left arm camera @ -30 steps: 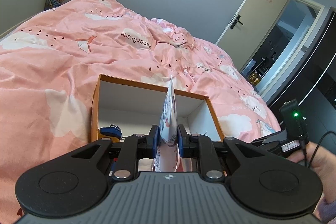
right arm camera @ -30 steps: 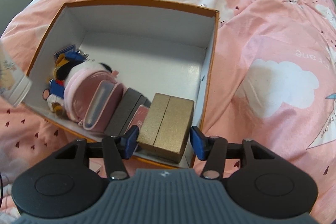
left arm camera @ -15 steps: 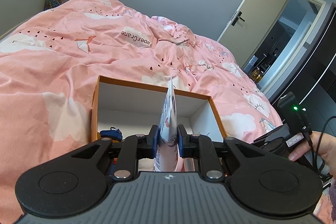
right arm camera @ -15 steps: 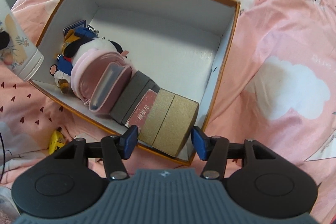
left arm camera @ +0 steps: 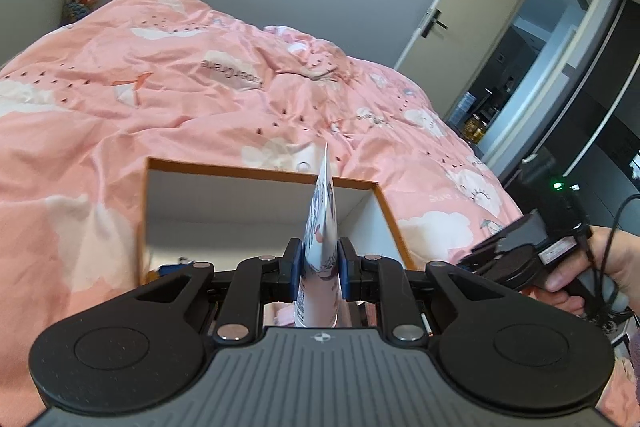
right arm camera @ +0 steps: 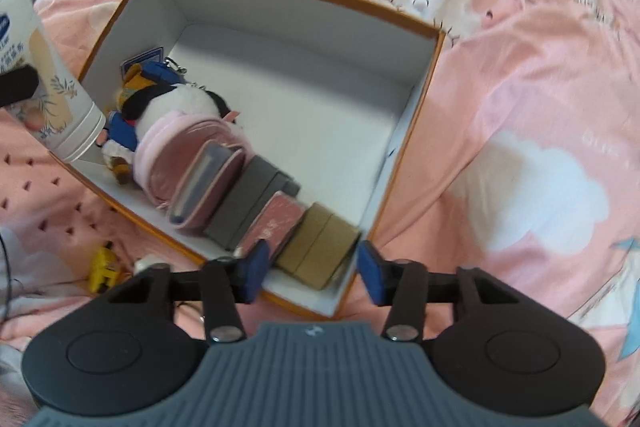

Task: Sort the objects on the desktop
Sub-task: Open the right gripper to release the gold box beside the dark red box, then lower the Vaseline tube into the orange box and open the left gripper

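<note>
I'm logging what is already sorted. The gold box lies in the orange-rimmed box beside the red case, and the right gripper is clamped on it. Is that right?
Not quite. The gold box does lie in the orange-rimmed box beside the red case, but the right gripper is not clamped on it: in the right wrist view its closing jaws stand above the gold box with nothing between the pads.

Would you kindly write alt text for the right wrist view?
The right tongs, jaws closing on nothing, hover above an orange-edged box on a pink duvet. A row along its near wall: plush toy, pink pouch, grey, pink and gold boxes.
</note>
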